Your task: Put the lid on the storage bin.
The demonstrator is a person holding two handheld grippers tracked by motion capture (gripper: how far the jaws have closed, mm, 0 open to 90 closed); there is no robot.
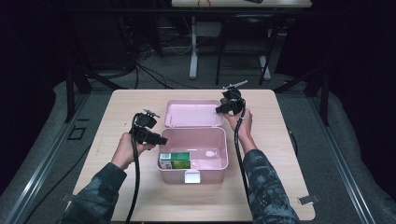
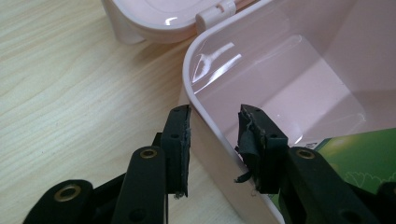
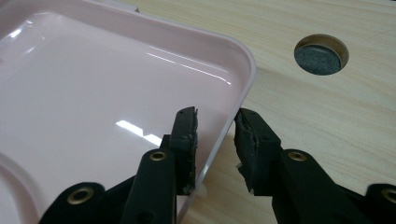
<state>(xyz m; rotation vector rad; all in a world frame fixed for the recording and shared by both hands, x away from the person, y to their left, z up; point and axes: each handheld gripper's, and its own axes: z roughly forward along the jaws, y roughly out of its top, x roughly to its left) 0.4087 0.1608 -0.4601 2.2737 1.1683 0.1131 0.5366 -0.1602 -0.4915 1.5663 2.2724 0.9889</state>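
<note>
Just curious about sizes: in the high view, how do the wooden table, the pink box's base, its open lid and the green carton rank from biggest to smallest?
1. Wooden table
2. Pink box's base
3. Open lid, a little smaller-looking, though it lies farther from the camera, so base and lid may match
4. Green carton

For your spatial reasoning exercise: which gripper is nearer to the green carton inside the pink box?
Left. The left gripper straddles the box wall beside the green carton; the right gripper straddles the open lid rim, farther away.

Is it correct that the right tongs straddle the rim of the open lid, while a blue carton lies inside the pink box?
Not quite: the carton is green, as the high view shows. The right tongs do straddle the lid's rim, and the carton lies inside the pink box.
</note>
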